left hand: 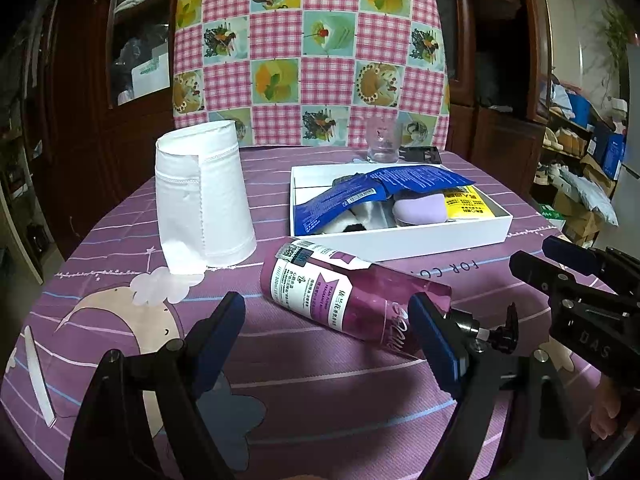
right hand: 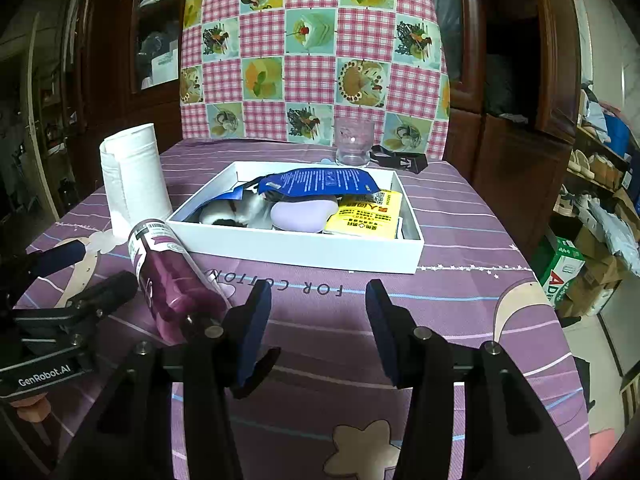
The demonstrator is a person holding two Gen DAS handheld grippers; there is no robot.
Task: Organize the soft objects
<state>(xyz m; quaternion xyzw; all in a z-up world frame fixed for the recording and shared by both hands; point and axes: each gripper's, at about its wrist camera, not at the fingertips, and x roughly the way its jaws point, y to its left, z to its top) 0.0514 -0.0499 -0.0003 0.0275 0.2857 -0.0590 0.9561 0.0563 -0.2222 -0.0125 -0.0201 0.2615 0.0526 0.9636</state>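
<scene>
Currently, the soft objects lie in the white box [right hand: 296, 250] at mid-tabletop: a lilac pad [right hand: 304, 213], a black-and-white plush piece [right hand: 240, 210], a yellow packet [right hand: 370, 210] and two blue sachets [right hand: 320, 182] on top. All of these look light and compressible; they should deform under the pads, so a grip across the thick middle of the lilac pad is advisable, while the glossy sachets may slip and are best pinched at an edge.

The one soft item outside the box is the tissue roll [left hand: 204, 200]. It stands upright, long axis vertical, at the box's left. It likely crushes easily; take it across its side wall, lightly.

Between roll and box corner, a purple bottle [left hand: 352, 300] lies on its side, pump toward the viewer, base toward the roll. It is rigid.

The left hand-held gripper [left hand: 328, 340] is spread wide and empty, its right pad beside the bottle's neck. The right hand-held gripper [right hand: 318, 328] is likewise released over the tabletop [right hand: 460, 240].
</scene>
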